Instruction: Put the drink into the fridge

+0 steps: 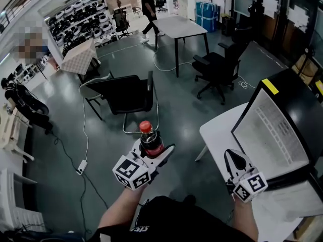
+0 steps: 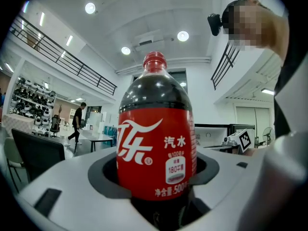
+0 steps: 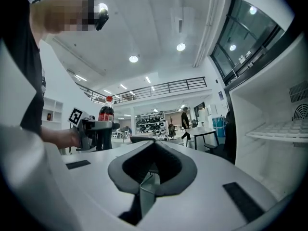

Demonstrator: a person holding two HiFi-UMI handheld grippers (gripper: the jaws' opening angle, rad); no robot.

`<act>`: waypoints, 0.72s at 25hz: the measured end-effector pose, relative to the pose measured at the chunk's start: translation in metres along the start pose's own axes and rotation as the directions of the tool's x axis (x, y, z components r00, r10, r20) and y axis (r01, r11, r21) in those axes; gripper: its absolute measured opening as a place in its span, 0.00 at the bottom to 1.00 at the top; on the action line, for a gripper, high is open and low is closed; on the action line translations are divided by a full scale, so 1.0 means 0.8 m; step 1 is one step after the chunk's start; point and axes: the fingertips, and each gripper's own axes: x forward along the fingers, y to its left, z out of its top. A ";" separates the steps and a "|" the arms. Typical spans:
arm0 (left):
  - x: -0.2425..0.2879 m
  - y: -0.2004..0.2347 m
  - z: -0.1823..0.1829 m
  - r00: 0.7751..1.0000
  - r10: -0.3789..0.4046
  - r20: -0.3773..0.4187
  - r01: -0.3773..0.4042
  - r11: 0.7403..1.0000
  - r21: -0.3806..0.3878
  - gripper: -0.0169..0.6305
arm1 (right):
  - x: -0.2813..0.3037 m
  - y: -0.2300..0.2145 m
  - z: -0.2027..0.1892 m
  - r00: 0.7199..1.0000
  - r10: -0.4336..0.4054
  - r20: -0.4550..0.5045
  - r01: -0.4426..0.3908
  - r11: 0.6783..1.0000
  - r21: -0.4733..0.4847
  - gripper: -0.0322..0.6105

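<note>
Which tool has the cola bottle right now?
The left tool: its jaws are clamped on the cola bottle, red cap up. The right tool is shut on nothing.

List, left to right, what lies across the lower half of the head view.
Power strip → left gripper shut on the bottle → right gripper, shut and empty → open fridge.

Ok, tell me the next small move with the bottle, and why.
Probably swing the left tongs rightward toward the fridge. They are shut on the cola bottle, held upright over the floor, while the fridge stands open on the white table, its white inside showing. The right tongs are shut and empty.
</note>
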 end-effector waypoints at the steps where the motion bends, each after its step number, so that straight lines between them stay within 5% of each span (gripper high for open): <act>1: 0.010 0.001 0.001 1.000 -0.009 -0.001 0.009 1.000 -0.002 0.51 | 0.000 -0.006 0.002 1.000 -0.008 0.001 0.008 1.000 0.000 0.07; 11: 0.126 0.023 -0.002 0.984 -0.179 0.003 0.179 0.984 0.000 0.51 | 0.013 -0.075 0.001 0.986 -0.163 -0.019 0.163 0.987 -0.010 0.07; 18: 0.231 0.076 -0.016 0.934 -0.356 -0.023 0.357 0.934 0.026 0.51 | 0.065 -0.134 -0.001 0.941 -0.339 -0.012 0.339 0.941 -0.003 0.07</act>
